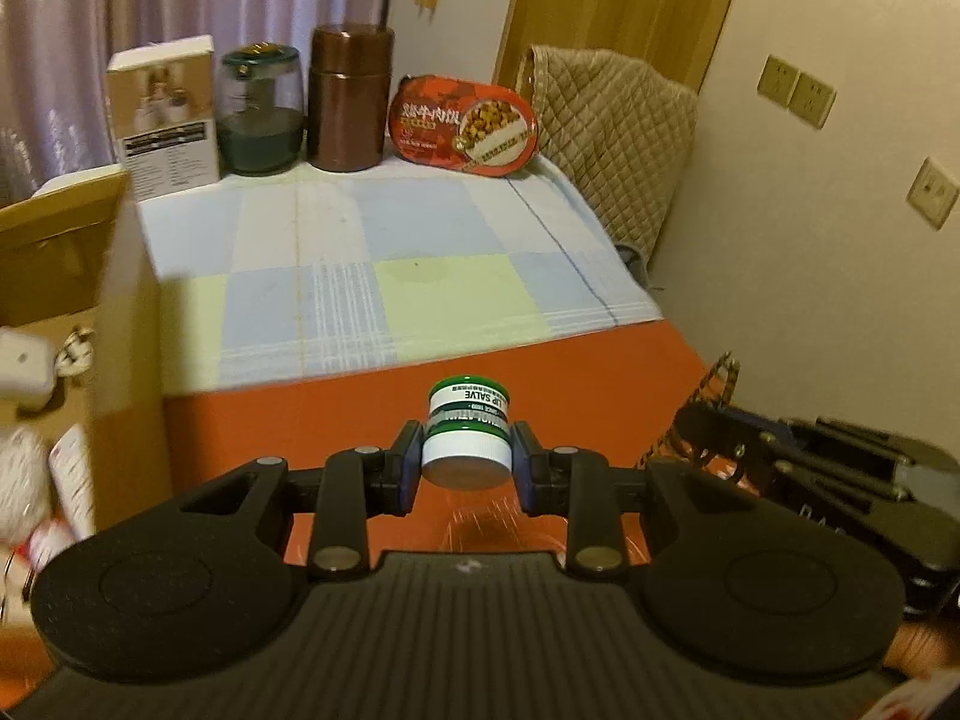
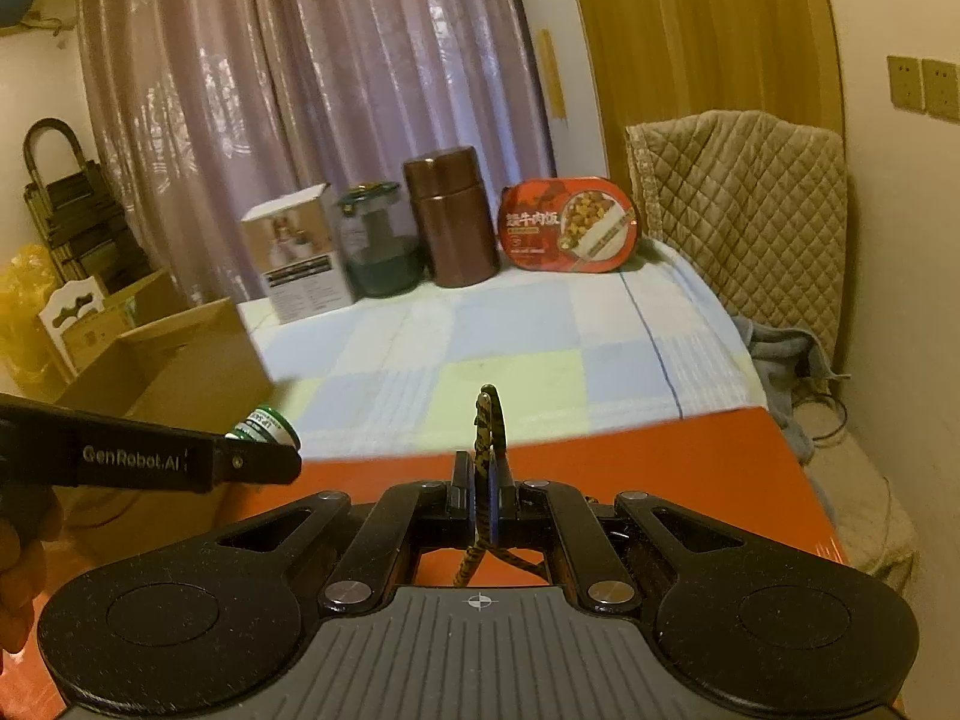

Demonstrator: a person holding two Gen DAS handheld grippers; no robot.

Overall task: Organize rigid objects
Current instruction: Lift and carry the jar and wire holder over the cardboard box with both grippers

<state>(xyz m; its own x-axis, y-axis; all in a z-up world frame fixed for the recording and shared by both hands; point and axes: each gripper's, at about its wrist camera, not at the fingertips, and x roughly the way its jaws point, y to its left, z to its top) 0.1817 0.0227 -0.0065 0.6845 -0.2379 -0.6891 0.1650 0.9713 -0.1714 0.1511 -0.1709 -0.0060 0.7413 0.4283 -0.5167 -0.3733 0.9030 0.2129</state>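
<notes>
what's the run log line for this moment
left tool: shut on lip salve jar | right tool: shut on striped hair band

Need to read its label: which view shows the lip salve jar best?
Left wrist view: the lip salve jar sits centred and close, label readable. Right wrist view catches only its green end at the left, partly hidden.

Two wrist fisheyes, close behind their tongs, angled down over the table, sharing the checked cloth (image 1: 384, 276).
</notes>
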